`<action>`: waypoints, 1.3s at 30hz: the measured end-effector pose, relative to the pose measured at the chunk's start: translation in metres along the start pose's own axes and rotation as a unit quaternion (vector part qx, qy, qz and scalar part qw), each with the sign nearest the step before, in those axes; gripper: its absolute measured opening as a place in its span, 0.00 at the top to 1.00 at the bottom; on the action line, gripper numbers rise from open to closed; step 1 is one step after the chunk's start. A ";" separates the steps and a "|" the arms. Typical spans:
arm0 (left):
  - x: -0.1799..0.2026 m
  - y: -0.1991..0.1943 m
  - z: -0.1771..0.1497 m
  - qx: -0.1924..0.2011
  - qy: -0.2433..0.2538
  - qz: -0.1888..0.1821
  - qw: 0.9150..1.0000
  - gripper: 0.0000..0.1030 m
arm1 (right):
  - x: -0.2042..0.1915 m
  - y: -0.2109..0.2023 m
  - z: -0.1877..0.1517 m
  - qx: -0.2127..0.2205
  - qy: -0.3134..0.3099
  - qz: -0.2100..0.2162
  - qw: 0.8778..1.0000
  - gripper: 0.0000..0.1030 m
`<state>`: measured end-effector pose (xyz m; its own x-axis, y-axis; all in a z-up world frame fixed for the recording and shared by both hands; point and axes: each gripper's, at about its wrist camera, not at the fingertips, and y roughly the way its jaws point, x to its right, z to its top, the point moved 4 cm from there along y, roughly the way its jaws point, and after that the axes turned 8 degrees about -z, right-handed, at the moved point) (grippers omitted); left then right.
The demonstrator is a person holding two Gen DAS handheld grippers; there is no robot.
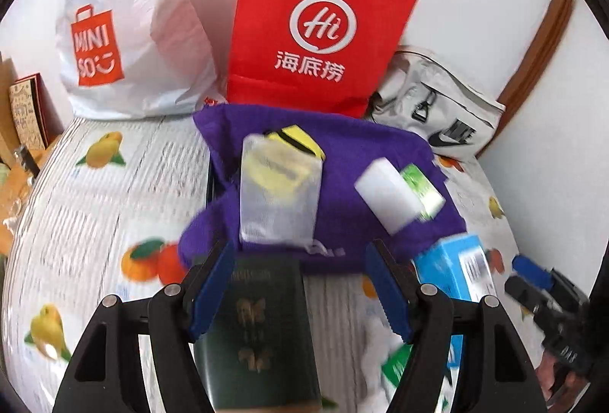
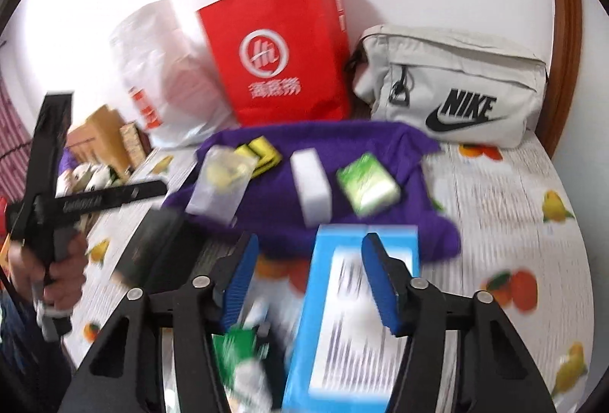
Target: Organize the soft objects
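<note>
From the left wrist view, my left tongs (image 1: 300, 283) stand fairly wide with a dark green booklet (image 1: 262, 329) between the blue pads. The left pad looks to sit against its edge, but there is a clear gap on the right side, so I judge it is not clamped. Beyond it, a purple cloth (image 1: 365, 150) lies spread on the fruit-printed surface (image 1: 95, 207). On the cloth rest a clear pouch (image 1: 279, 198) with something yellow inside, a yellow and black item (image 1: 300, 141) behind it, a white block (image 1: 384, 198) and a green tissue pack (image 1: 424, 194). A red paper bag (image 1: 316, 21), a white plastic bag (image 1: 133, 28) and a grey pouch bag (image 1: 441, 108) stand at the back.

From the right wrist view, my right tongs (image 2: 308, 276) are about half open over a blue box (image 2: 342, 318). The right pad overlaps the box front and the left pad stands clear of its side, and with the blur I cannot tell if it is gripped. Green and white clutter sits low between the arms, too smeared to name. My left hand (image 2: 62, 272) shows at the far left on its handle.

As I judge it, the sorting is partly done: four soft items are gathered on the cloth, while the booklet, the box and the clutter near me remain to be placed.
</note>
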<state>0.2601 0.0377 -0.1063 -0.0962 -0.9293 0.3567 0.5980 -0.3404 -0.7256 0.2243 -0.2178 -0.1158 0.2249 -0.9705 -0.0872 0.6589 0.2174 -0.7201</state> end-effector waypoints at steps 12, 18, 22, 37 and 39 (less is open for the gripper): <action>-0.003 -0.042 -0.054 0.005 0.004 -0.006 1.000 0.33 | -0.064 -0.001 -0.069 -0.040 -0.128 -0.049 0.990 0.75; -0.022 -0.055 -0.065 0.015 0.002 0.011 1.000 0.33 | -0.076 0.033 -0.083 -0.091 -0.172 -0.096 0.976 0.76; -0.030 -0.061 -0.066 0.021 0.002 0.006 1.000 0.33 | -0.085 0.048 -0.088 -0.116 -0.204 -0.124 0.964 0.76; -0.049 -0.073 -0.079 0.023 -0.028 0.000 0.999 0.33 | -0.084 0.034 -0.073 -0.089 -0.147 -0.093 0.981 0.96; -0.046 -0.075 -0.083 0.019 -0.026 -0.001 0.999 0.33 | -0.081 0.026 -0.069 -0.076 -0.120 -0.075 0.987 0.97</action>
<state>0.1534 0.0936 -0.1174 -0.0560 -0.9197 0.3886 0.6283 -0.3350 -0.7022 0.1731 -0.1404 -0.1750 0.3080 -0.9340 0.1813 0.5873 0.0367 -0.8086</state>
